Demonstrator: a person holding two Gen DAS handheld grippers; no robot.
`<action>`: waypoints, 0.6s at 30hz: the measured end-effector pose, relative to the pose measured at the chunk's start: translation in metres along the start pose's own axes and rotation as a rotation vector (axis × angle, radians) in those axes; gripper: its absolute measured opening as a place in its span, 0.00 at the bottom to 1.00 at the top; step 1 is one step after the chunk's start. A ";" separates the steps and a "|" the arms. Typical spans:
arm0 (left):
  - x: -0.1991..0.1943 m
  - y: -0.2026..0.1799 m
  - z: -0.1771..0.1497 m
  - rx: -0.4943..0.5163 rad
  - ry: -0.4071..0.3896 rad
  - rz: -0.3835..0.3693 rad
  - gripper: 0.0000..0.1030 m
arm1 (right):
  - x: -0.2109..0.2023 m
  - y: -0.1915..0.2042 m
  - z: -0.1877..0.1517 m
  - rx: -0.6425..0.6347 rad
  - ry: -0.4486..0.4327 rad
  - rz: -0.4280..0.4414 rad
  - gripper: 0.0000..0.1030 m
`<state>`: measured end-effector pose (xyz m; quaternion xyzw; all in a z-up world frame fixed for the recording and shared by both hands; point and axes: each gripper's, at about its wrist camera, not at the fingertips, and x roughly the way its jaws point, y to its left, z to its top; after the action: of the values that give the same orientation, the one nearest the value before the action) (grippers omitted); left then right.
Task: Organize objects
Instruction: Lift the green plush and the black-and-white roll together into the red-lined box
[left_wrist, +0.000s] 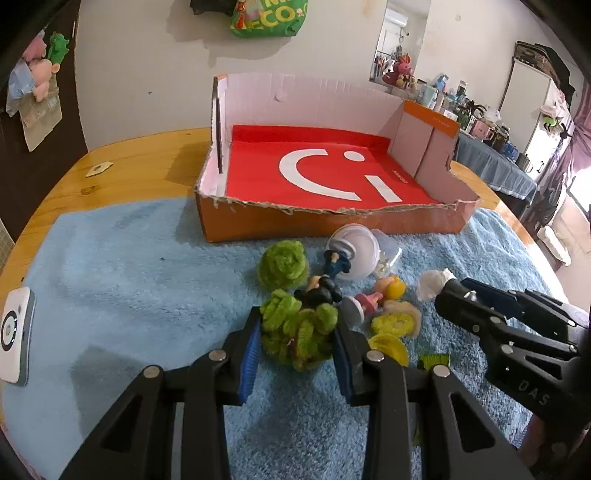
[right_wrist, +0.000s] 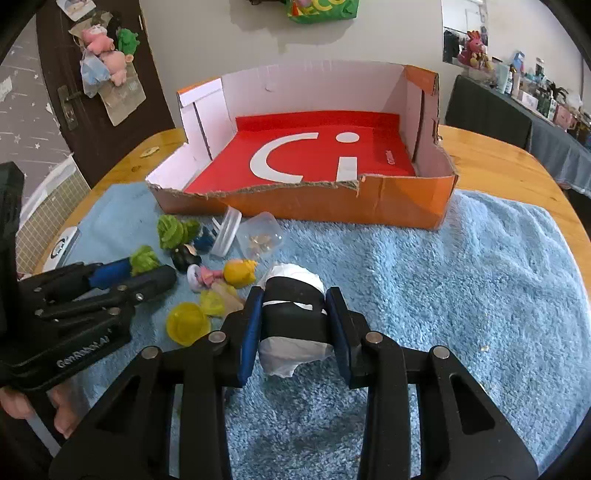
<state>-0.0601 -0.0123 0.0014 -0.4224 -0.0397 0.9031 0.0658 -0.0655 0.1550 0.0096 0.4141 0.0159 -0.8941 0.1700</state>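
My left gripper (left_wrist: 297, 338) is shut on a fuzzy green ball (left_wrist: 295, 332) low over the blue towel (left_wrist: 129, 266). My right gripper (right_wrist: 293, 325) is shut on a black-and-white wrapped bundle (right_wrist: 293, 317), which also shows in the left wrist view (left_wrist: 434, 284). Between them lie a second green ball (left_wrist: 282, 264), a black figure (left_wrist: 321, 290), a pink and yellow doll (left_wrist: 384, 291), a yellow cap (left_wrist: 389, 347) and a clear capsule (left_wrist: 356, 253). The orange cardboard box (left_wrist: 332, 218) with a red floor stands open behind them.
The towel covers a round wooden table (left_wrist: 140, 155). A white device (left_wrist: 14, 336) lies at the towel's left edge. A second table with clutter (left_wrist: 491, 162) stands at the far right. A door with hanging toys (right_wrist: 99, 74) is at the back left.
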 end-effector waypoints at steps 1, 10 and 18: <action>-0.001 0.001 -0.001 -0.004 0.001 -0.001 0.35 | 0.000 -0.001 -0.001 0.005 0.002 0.005 0.32; -0.016 -0.001 -0.001 -0.002 -0.033 -0.002 0.35 | -0.015 0.000 -0.002 0.015 -0.032 0.032 0.32; -0.027 -0.006 0.007 0.013 -0.064 -0.012 0.35 | -0.025 0.004 0.006 0.005 -0.057 0.038 0.32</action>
<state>-0.0478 -0.0104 0.0266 -0.3926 -0.0383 0.9160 0.0728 -0.0539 0.1575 0.0325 0.3893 0.0010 -0.9021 0.1861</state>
